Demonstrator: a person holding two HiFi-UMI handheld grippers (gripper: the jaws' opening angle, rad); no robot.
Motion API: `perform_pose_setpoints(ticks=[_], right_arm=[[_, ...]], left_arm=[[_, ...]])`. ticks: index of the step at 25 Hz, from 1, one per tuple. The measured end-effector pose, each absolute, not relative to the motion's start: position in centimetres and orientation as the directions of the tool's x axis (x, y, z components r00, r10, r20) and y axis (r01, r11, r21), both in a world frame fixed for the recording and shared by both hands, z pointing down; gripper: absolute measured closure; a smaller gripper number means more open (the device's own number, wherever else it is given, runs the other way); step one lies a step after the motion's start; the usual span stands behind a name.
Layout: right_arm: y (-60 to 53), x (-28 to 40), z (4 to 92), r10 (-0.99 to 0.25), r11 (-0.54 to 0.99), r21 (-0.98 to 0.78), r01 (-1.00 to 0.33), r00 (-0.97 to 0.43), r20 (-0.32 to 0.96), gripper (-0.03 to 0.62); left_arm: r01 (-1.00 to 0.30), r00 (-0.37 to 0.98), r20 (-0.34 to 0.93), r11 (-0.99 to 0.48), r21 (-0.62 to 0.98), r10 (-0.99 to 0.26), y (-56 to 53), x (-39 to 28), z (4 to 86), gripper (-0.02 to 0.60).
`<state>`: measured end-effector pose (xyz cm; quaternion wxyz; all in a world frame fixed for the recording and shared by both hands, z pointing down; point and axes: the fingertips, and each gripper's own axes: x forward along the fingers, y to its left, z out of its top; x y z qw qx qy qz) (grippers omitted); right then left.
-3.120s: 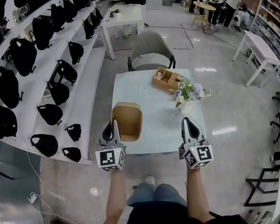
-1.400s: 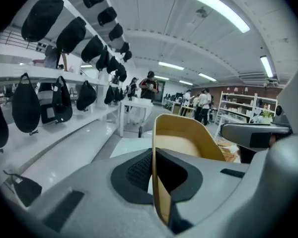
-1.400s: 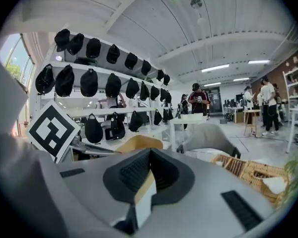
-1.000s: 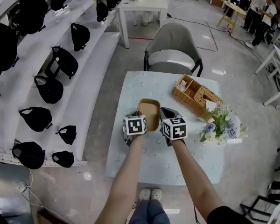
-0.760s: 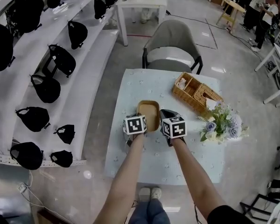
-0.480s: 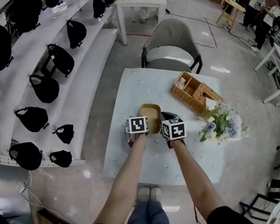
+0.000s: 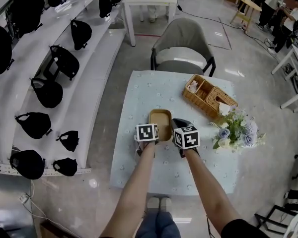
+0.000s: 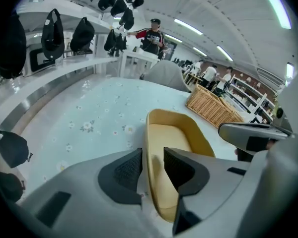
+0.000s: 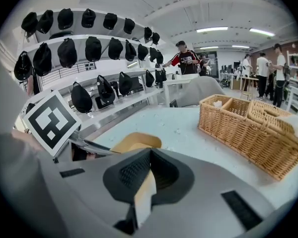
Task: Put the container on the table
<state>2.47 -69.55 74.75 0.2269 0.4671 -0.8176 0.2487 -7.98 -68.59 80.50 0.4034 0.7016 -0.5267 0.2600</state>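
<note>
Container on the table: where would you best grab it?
By its thin upright rim, coming from above at the near end: the container is an open tub, so one jaw goes inside, one outside. The right gripper clamps one wall so; the left gripper, jaws just opened, straddles the other.

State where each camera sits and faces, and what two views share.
Head view: on the person's head, looking steeply down at the table; forearms, left tongs, right tongs show.
Left gripper view: on the left tongs, facing along jaws just opened, astride the container's wall.
Right gripper view: on the right tongs, facing jaws shut on the container's other wall.
Shared by both gripper views: container, wicker basket.
</note>
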Motion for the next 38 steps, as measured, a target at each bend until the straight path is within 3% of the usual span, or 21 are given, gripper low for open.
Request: perform_pose_setpoints(ticks=[8, 12, 23, 31, 38], right_arm=[[-68.6, 2.4, 71.7, -0.674, 0.453, -0.174, -0.874, -0.464, 0.575, 0.595], [-67.4, 2.4, 67.4, -0.721, 0.456, -0.169, -0.874, -0.474, 0.505, 0.595], [-60.7, 3.2, 49.1, -0.858, 0.466, -0.231, -0.854, -0.5, 0.115, 0.595], [-52.4, 10.6, 38.2, -0.92, 0.391, -0.135, -0.91, -0.384, -0.076, 0.595], [-45.2, 17.3, 35.3, -0.954, 0.269, -0.125, -0.955, -0.246, -0.169, 0.595]], left_arm=[[-0.96, 0.281, 0.782, -0.153, 0.236, -0.556, -67.5, -9.4, 77.5, 0.46], [-0.96, 0.278, 0.726, -0.183, 0.21, -0.629, -66.8, -11.0, 72.7, 0.462], [-0.927, 0.375, 0.269, -0.36, 0.105, -0.887, -62.4, -10.4, 50.9, 0.561], [-0.88, 0.463, -0.022, -0.456, -0.133, -0.886, -54.1, -8.3, 37.3, 0.572], [-0.846, 0.525, -0.093, -0.507, -0.166, -0.846, -48.2, -6.7, 34.4, 0.572]])
